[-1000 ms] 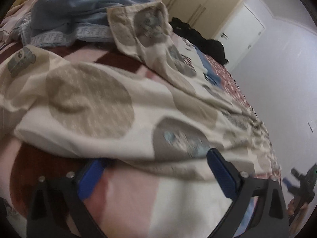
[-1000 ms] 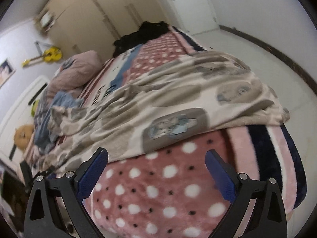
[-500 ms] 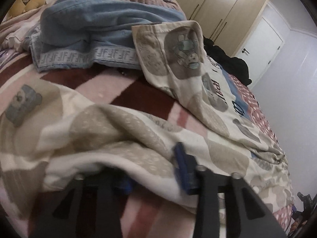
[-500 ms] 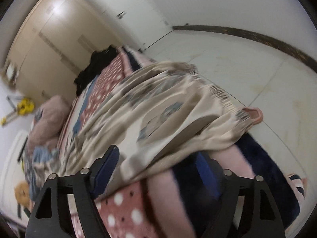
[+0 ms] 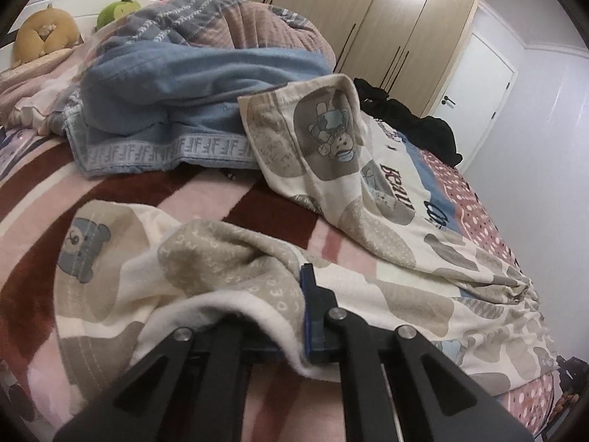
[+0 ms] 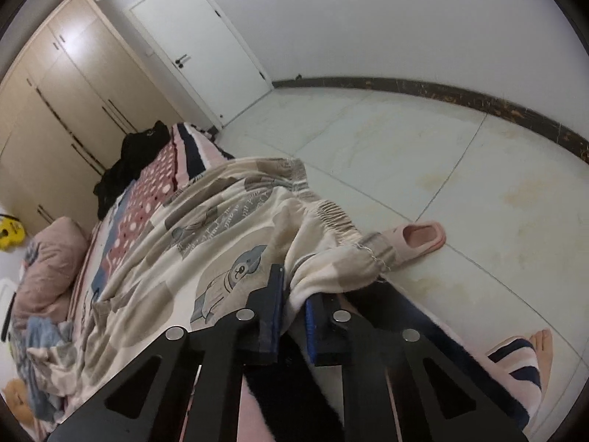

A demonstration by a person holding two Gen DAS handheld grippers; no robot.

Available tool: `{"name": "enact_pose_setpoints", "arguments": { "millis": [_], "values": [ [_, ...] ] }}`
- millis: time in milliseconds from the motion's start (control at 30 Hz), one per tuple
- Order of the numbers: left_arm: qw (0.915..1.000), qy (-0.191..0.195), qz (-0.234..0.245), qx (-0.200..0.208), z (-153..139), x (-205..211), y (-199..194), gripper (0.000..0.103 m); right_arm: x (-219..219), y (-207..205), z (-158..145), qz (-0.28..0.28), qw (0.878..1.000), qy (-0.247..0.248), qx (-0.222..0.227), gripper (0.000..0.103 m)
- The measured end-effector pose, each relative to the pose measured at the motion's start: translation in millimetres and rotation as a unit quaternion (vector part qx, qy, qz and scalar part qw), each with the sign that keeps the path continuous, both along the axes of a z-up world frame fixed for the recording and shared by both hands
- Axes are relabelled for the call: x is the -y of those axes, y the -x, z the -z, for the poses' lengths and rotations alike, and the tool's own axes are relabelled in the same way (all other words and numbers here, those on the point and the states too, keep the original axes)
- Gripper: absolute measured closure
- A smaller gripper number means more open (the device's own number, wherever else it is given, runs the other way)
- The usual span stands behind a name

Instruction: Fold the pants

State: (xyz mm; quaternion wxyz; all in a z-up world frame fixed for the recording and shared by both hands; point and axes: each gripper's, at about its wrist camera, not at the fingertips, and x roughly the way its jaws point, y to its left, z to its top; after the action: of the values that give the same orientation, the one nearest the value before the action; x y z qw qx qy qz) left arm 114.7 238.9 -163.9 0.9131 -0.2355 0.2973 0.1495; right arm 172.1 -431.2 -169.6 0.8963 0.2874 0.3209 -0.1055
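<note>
Cream pants [image 5: 386, 280] with grey-brown patches and bear prints lie spread along the bed. My left gripper [image 5: 283, 316] is shut on the hem of one leg, and the cloth drapes over its left finger and hides it. The other leg [image 5: 324, 140] lies further back, resting against a blue blanket. In the right wrist view my right gripper [image 6: 292, 313] is shut on the pants [image 6: 221, 228] close to the gathered elastic waistband [image 6: 331, 217], at the bed's edge above the floor.
A blue blanket [image 5: 191, 88] and a pink pillow [image 5: 250, 25] are heaped at the head of the bed. Black clothes [image 5: 412, 121] lie at the far end. A pink slipper [image 6: 419, 237] is on the tiled floor. Wardrobes [image 6: 55, 110] and a white door [image 6: 198, 48] stand behind.
Both grippers were open a second ago and have closed on the pants. The left took the leg hem, the right took the waistband end at the bed's edge.
</note>
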Motion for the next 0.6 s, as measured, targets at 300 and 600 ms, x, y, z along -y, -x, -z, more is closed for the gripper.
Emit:
{"name": "enact_pose_setpoints", "arguments": {
  "millis": [300, 600],
  "values": [
    [0.9995, -0.027, 0.005, 0.018, -23.4, 2.5, 21.6, 0.098, -0.8, 37.6, -32.7, 0.007, 0.998, 0.057, 0.031, 0.101],
    [0.9993, -0.019, 0.032, 0.002, -24.2, 3.3, 27.5, 0.098, 14.0, 51.1, -24.3, -0.037, 0.999, -0.011, -0.007, 0.091]
  ]
}}
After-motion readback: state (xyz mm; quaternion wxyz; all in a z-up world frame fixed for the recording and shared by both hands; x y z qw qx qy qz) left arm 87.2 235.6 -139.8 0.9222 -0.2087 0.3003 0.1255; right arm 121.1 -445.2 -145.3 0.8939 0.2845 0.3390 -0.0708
